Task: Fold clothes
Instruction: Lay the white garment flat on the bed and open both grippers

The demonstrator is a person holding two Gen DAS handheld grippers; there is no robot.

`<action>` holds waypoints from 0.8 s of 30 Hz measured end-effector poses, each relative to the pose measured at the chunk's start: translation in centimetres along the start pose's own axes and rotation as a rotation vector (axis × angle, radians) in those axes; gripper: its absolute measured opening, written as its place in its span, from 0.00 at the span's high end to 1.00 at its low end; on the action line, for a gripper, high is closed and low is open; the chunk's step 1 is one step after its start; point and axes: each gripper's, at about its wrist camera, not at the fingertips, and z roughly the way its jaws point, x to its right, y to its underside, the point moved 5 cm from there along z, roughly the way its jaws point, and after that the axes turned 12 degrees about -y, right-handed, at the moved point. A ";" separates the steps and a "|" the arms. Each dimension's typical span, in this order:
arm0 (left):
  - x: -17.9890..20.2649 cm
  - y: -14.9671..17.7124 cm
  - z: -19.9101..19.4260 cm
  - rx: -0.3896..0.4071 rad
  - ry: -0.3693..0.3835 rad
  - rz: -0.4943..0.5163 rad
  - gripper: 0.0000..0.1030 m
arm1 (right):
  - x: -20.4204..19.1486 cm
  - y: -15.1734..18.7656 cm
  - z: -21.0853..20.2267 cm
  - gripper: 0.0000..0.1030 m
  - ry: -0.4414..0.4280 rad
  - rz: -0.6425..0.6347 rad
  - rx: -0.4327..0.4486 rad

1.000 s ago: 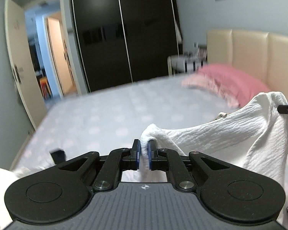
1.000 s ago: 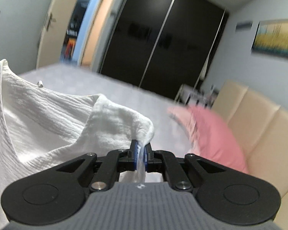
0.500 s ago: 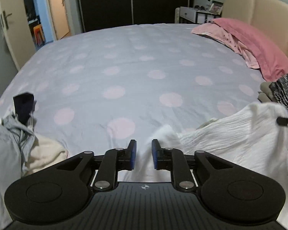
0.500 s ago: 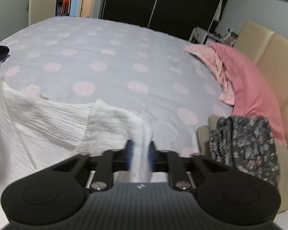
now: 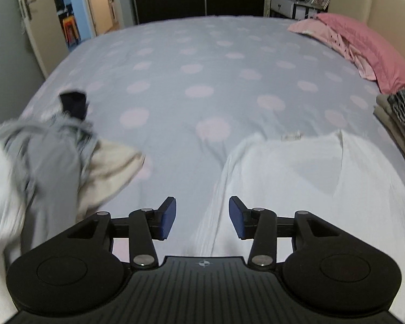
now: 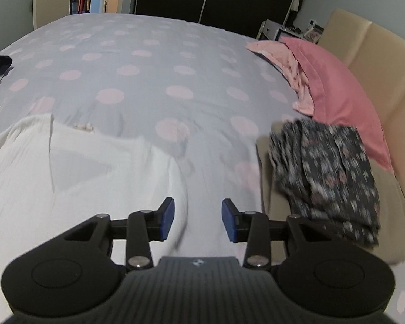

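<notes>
A white crinkled top (image 5: 297,178) lies spread on the spotted bed; it also shows in the right wrist view (image 6: 75,178). My left gripper (image 5: 202,221) is open and empty, just above the top's left edge. My right gripper (image 6: 197,220) is open and empty, just above the top's right edge. Neither gripper holds cloth.
A heap of unfolded grey and cream clothes (image 5: 48,167) lies at the left. Folded clothes, dark floral on beige (image 6: 332,178), are stacked at the right. Pink pillows (image 6: 329,81) lean on the beige headboard (image 6: 378,54). The lilac spotted sheet (image 5: 202,67) stretches ahead.
Both grippers held the white top up by its shoulders, lowered it onto the bed, then opened and let go. The top now lies flat.
</notes>
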 end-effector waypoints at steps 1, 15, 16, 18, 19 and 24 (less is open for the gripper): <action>-0.3 0.9 -0.4 -0.012 0.005 0.004 0.60 | 0.1 1.0 -0.5 0.59 -0.003 0.010 -0.008; -2.3 10.9 -1.5 -0.130 -0.012 -0.058 0.56 | 2.5 14.0 -2.8 0.65 -0.099 0.374 -0.119; -2.4 11.6 -1.1 -0.141 -0.012 -0.065 0.56 | 2.7 14.5 -2.5 0.65 -0.112 0.409 -0.121; -2.6 12.7 -0.4 -0.154 -0.016 -0.074 0.56 | 3.0 15.3 -2.0 0.65 -0.142 0.477 -0.120; -2.7 13.3 -0.1 -0.163 -0.018 -0.078 0.56 | 3.0 15.6 -1.7 0.65 -0.150 0.502 -0.121; -3.1 15.5 1.1 -0.208 0.017 -0.138 0.56 | 2.8 16.7 -0.2 0.65 -0.152 0.587 -0.117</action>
